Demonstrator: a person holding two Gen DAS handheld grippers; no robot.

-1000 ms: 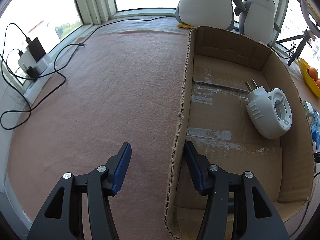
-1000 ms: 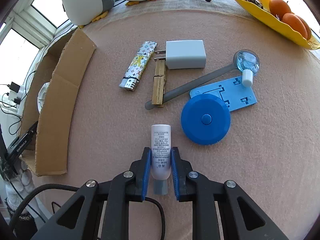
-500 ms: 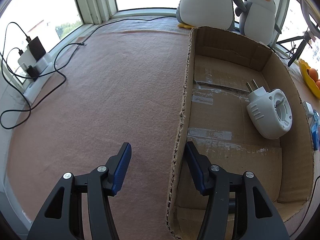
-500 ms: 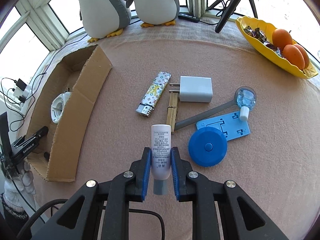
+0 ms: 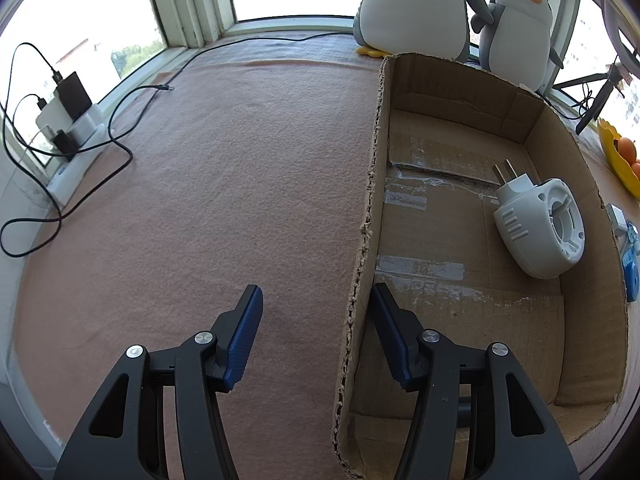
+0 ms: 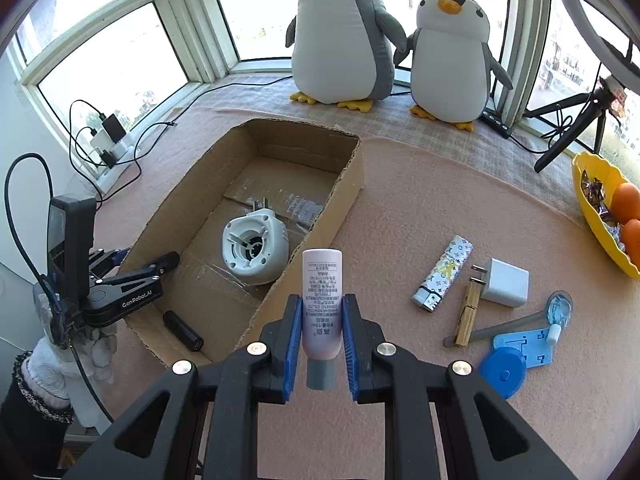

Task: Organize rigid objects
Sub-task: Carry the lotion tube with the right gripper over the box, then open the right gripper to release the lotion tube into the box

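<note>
My right gripper [image 6: 319, 334] has its fingers [image 6: 294, 334] clenched on the small pink tube [image 6: 322, 304]; the blue pads press its two flanks, the grey cap sits back toward my wrist and the flat end points away to twelve o'clock, so its long axis runs straight along the fingers; it hangs clear of the bench [image 6: 420, 216], nothing under it touching.

Outward from that flat end, the cardboard box [image 6: 348, 208] lies from about ten to twelve o'clock; its near long wall passes just under the tube's tip, and the open floor begins to the left of it; the white plug-in unit [image 6: 256, 246] lies at eleven o'clock inside, and a black cylinder [image 6: 183, 330] rests in the near corner at about nine; I judge the free floor between those two to be the place for the tube, so the move I need is a carry toward ten or eleven o'clock, over the wall, then down.

My left gripper [image 5: 314, 338] straddles the box's other long wall near its near end, one finger inside and one outside; the fingers stand released, the outer pad well off the card, the inner one just beside it; whether it touches I cannot tell; it holds nothing.

The right hand alone carries the tube; the lighter [image 6: 442, 274], white charger [image 6: 504, 282] and blue tape measure [image 6: 502, 372] wait at two to three o'clock.
</note>
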